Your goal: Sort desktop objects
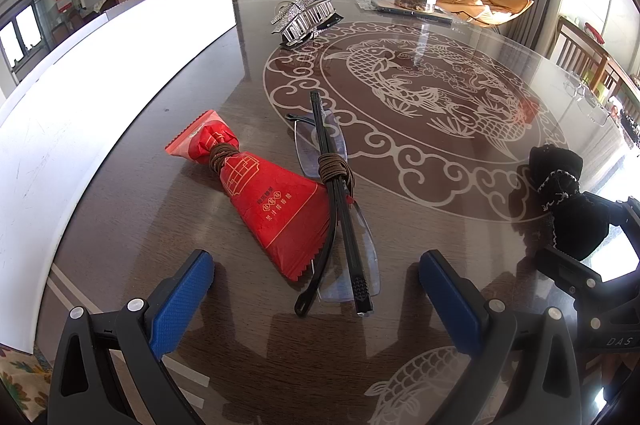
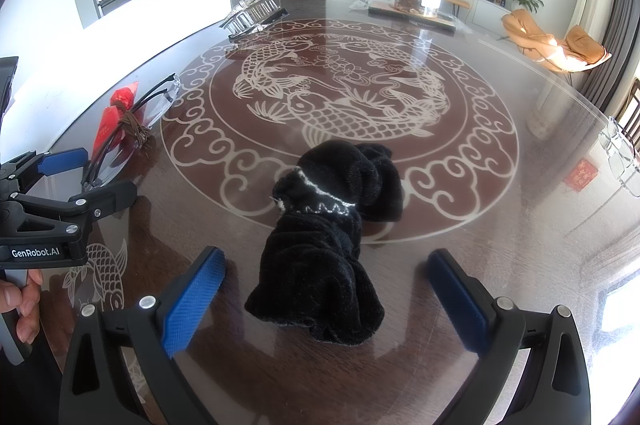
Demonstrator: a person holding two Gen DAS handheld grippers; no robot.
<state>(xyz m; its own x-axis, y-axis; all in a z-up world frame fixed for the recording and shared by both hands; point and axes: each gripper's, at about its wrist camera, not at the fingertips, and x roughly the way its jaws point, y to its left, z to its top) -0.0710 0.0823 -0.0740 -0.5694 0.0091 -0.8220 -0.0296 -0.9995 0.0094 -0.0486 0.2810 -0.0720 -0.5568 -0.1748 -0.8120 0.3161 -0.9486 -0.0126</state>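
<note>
Glossy brown surface (image 1: 460,185) with carp pattern | left gripper (image 1: 316,295) spread wide, empty, glasses (image 1: 340,221) lying against red packet (image 1: 276,209) just ahead of it | right gripper (image 2: 324,299) spread wide, black cloth bundle (image 2: 328,245) lying between its fingers | silver hair clip (image 1: 306,15) farther back.

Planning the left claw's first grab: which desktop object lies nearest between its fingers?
The folded glasses, brown cord around the temples; the red packet lies beside them, farther left.
</note>
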